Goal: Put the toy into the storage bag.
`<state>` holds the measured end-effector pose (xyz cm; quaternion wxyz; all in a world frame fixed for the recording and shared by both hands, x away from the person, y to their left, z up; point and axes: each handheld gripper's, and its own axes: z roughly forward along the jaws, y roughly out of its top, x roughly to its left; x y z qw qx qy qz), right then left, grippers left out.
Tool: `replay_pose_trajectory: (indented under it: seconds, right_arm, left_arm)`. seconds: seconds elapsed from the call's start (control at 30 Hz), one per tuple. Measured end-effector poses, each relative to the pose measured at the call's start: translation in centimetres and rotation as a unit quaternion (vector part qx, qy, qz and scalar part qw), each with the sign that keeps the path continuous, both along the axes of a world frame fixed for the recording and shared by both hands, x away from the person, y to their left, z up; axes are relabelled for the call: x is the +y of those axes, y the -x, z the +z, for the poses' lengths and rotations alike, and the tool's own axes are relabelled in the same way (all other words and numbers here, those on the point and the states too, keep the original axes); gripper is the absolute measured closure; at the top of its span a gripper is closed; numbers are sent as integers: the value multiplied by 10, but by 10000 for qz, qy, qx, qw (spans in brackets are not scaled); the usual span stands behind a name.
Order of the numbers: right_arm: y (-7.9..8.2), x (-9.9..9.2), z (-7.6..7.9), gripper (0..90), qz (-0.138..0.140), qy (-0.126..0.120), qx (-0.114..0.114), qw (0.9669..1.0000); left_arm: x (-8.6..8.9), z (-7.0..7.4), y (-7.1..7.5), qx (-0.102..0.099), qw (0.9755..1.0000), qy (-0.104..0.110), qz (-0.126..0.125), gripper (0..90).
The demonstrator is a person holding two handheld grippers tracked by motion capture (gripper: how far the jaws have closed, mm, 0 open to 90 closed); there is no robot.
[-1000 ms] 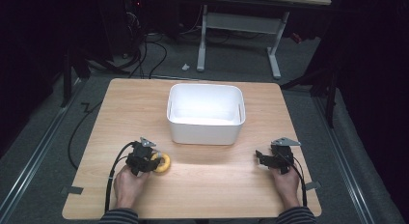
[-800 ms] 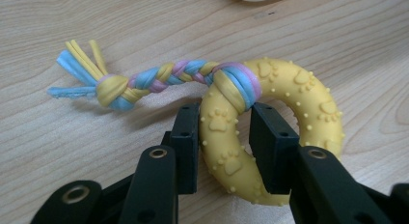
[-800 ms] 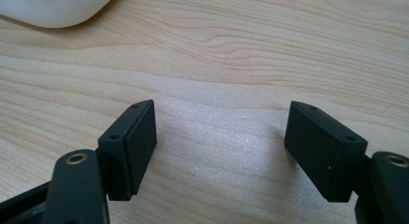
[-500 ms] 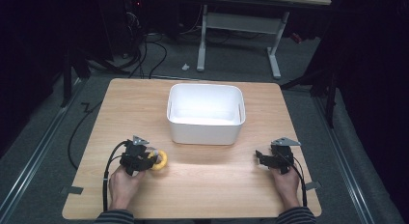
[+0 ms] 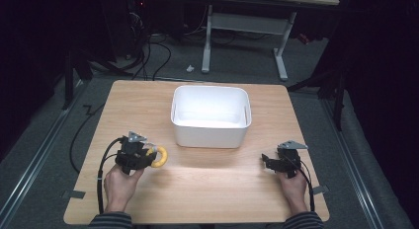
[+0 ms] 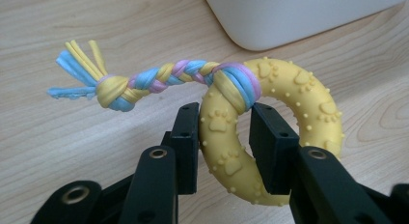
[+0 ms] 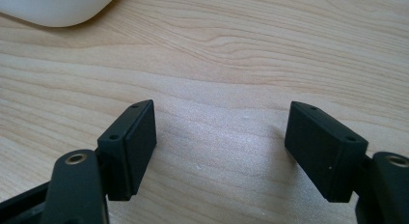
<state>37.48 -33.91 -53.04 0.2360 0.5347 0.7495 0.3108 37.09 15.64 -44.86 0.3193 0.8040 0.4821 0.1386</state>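
Clamping the yellow ring toy (image 6: 270, 132), left tool (image 6: 224, 137) nearly closed.

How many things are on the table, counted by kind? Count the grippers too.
Yellow ring toy with braided rope: 1
White bin: 1
Grippers: 2, the left gripper and the right gripper
Total: 4
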Motion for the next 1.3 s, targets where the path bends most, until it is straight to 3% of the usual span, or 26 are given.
replay_pose_trajectory:
  seconds: [0.07,0.27,0.47,0.73,1.0,1.3]
  right_arm:
    - [0,0,0,270,1,-4,1,10000]
    - [0,0,0,269,3,-5,2,10000]
    - [0,0,0,269,1,-6,3,10000]
    - [0,0,0,268,23,2,6,10000]
    - [1,1,0,268,41,-6,4,10000]
    - [1,1,0,266,60,0,5,10000]
  left_arm:
    - [0,4,1,-17,10000,-57,15,647]
    - [1,19,0,-71,10000,31,22,648]
    - [0,39,1,-235,9995,181,77,646]
    - [-2,59,-2,-277,9988,384,85,646]
    - [-12,76,-8,-335,9991,275,40,646]
    - [-25,91,-19,-335,9989,308,-70,645]
